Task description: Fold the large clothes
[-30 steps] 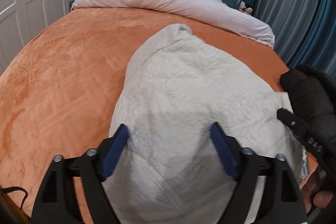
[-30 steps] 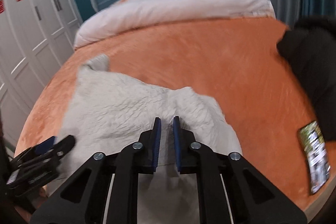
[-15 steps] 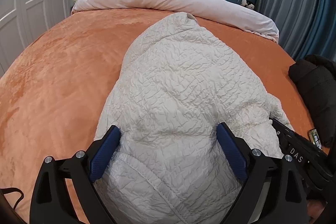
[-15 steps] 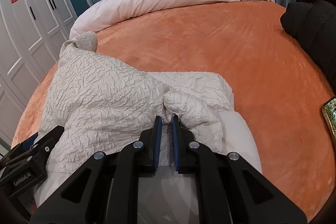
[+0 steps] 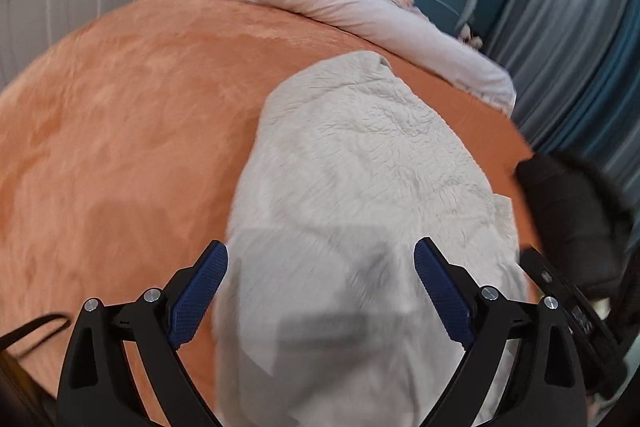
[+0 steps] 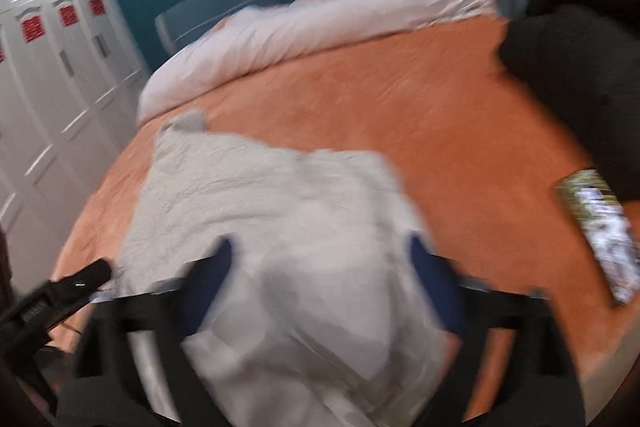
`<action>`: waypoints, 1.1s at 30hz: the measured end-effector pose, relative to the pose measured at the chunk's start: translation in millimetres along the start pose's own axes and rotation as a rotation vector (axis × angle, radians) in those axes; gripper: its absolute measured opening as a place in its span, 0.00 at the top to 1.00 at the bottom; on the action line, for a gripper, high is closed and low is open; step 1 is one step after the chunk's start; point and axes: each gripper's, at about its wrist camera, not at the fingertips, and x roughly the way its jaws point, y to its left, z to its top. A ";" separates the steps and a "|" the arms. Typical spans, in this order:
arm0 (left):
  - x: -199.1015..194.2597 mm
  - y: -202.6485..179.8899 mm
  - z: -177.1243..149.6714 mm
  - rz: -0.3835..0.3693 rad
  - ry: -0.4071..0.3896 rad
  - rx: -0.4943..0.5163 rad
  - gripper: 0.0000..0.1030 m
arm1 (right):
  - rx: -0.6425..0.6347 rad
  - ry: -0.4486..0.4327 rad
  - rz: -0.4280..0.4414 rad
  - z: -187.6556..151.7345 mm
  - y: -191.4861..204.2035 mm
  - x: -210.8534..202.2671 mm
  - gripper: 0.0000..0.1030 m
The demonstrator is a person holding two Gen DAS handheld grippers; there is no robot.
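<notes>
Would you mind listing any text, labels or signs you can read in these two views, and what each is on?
No text can be read in either view.
Red signs on the white wardrobe doors: characters too blurred.
Phone on the orange bedspread: screen print blurred.
Left gripper label: blurred.

Right gripper point(image 6: 320, 283) blurred (fingers smeared)
</notes>
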 end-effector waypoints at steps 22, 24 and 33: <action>55.2 35.9 6.4 -0.222 0.200 -0.209 0.22 | 0.402 0.343 0.403 -20.9 -46.9 86.8 0.42; 42.9 23.2 10.9 -0.214 0.172 -0.142 0.31 | 0.371 0.308 0.390 -13.9 -39.8 72.8 0.65; -38.6 9.1 47.1 -0.269 -0.048 0.051 0.42 | 0.257 0.111 0.477 14.3 32.9 5.3 0.74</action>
